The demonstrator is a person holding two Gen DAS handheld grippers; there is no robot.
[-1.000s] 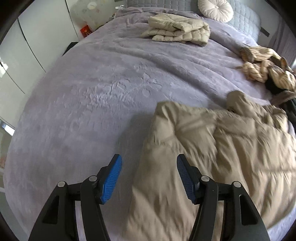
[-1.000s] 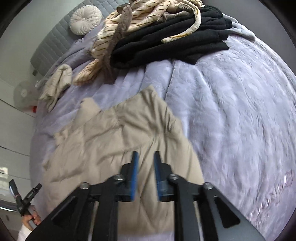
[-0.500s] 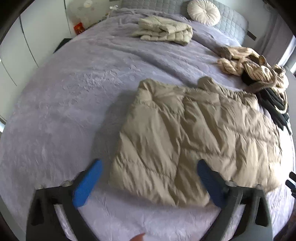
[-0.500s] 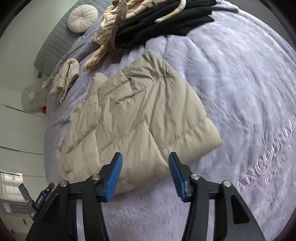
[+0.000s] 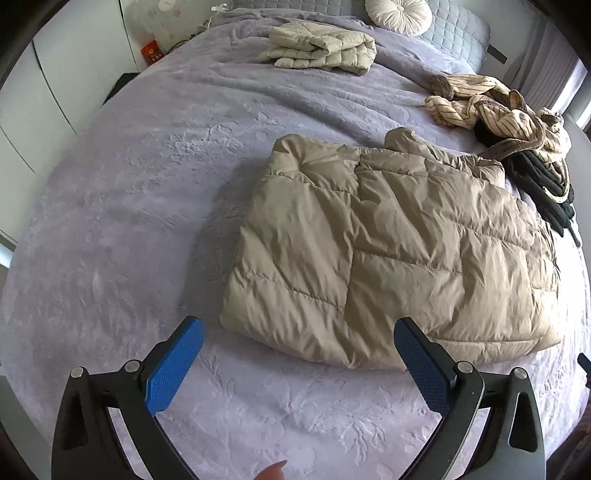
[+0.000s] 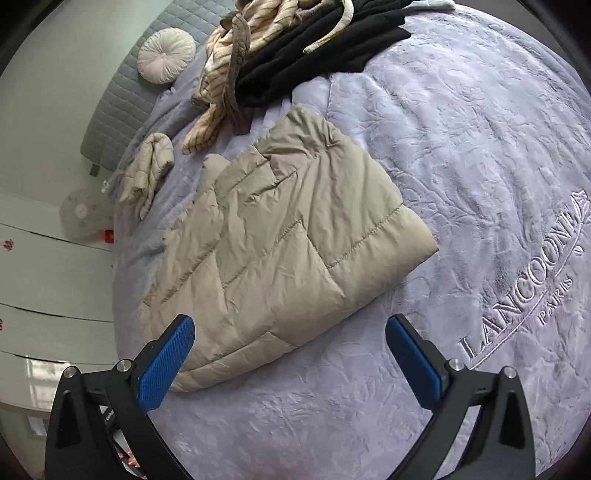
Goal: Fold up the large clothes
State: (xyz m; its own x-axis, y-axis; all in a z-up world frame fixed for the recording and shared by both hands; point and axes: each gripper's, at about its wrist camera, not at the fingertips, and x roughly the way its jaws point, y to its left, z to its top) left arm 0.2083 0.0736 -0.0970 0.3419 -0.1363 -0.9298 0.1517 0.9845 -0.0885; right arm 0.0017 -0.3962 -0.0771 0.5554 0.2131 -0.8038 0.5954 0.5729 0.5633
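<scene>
A beige quilted down jacket (image 5: 391, 251) lies folded flat on the lilac bedspread (image 5: 147, 192); it also shows in the right wrist view (image 6: 280, 251). My left gripper (image 5: 299, 365) is wide open and empty, just short of the jacket's near edge. My right gripper (image 6: 291, 363) is wide open and empty, above the near edge of the jacket. Neither touches the fabric.
A folded cream puffer jacket (image 5: 321, 50) lies at the far side of the bed. A heap of striped cream and black clothes (image 5: 517, 125) lies far right, also in the right wrist view (image 6: 295, 48). A round pillow (image 5: 399, 14) leans on the headboard. White cabinets (image 5: 44, 96) stand left.
Both grippers have opened wide and pulled back from the jacket, which now lies let go and flat on the bed. One second ago the right gripper was nearly shut over the fabric.
</scene>
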